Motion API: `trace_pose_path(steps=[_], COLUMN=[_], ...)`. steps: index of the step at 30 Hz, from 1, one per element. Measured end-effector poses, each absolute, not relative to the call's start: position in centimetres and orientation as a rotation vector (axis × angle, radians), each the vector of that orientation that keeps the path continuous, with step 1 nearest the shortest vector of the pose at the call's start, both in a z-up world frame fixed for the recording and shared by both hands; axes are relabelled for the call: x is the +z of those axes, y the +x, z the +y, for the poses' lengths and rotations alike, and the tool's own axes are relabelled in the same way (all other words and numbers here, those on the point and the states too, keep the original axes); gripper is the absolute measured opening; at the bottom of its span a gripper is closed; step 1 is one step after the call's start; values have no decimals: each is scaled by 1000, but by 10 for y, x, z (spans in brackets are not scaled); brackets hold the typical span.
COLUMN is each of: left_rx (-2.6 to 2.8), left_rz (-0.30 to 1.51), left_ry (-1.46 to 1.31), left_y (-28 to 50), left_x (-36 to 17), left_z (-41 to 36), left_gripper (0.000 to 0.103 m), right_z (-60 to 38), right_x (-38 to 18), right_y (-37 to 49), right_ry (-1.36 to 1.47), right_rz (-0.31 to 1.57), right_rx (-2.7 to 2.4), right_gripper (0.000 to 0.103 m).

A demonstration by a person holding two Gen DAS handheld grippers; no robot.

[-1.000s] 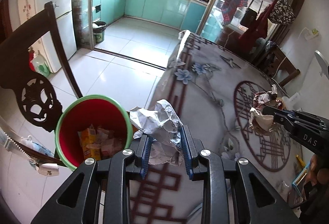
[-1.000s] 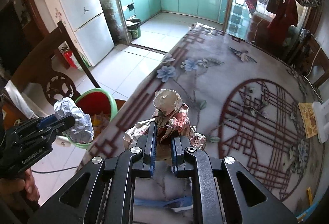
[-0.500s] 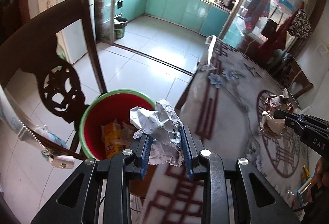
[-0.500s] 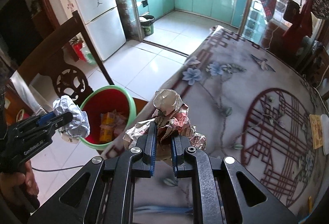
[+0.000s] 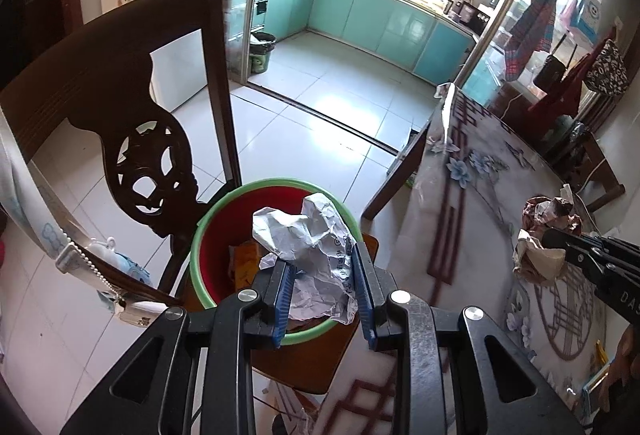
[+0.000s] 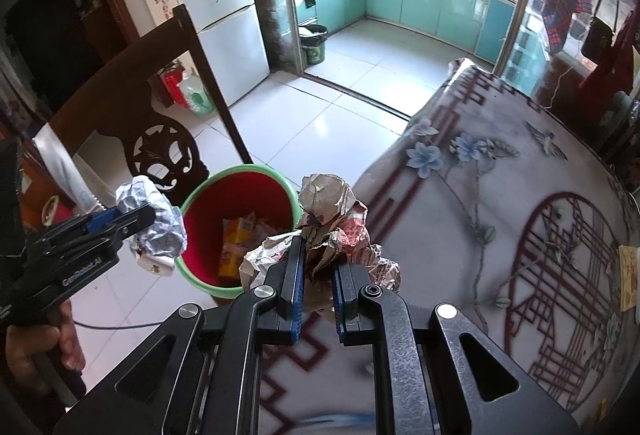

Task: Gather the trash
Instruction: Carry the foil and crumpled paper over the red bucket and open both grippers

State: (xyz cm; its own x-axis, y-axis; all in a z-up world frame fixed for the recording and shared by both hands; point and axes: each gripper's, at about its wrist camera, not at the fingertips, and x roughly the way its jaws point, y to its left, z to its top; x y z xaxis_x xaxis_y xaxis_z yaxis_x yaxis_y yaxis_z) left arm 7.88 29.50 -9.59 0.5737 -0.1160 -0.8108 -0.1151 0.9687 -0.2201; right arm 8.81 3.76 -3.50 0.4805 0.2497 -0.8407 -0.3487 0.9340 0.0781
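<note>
Crumpled paper [image 5: 316, 255] (gripper-clamped [image 5: 324, 299]) above bin [image 5: 208, 231]

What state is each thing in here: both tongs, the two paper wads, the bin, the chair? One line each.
Left tongs: shut on the white paper wad.
White paper wad: crumpled, held above the bin.
Right tongs: shut on the brown paper wad.
Brown paper wad: crumpled, held at the table edge.
Bin: uncovered, upright, trash inside.
Chair: upright, behind the bin.
</note>
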Motion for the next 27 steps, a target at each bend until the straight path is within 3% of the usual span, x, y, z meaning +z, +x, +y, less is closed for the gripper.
trace_pose_path(steps=[27], left_rx=[68], left_rz=[1012], left_ry=[-275], left_y=[124], left_x=[-124], left_z=[329], left_gripper=[26], right_z=[96], right_x=[-69], right_y=[123], right_ry=[-136], right_rz=[1100], right_rx=[493], right_gripper=[12])
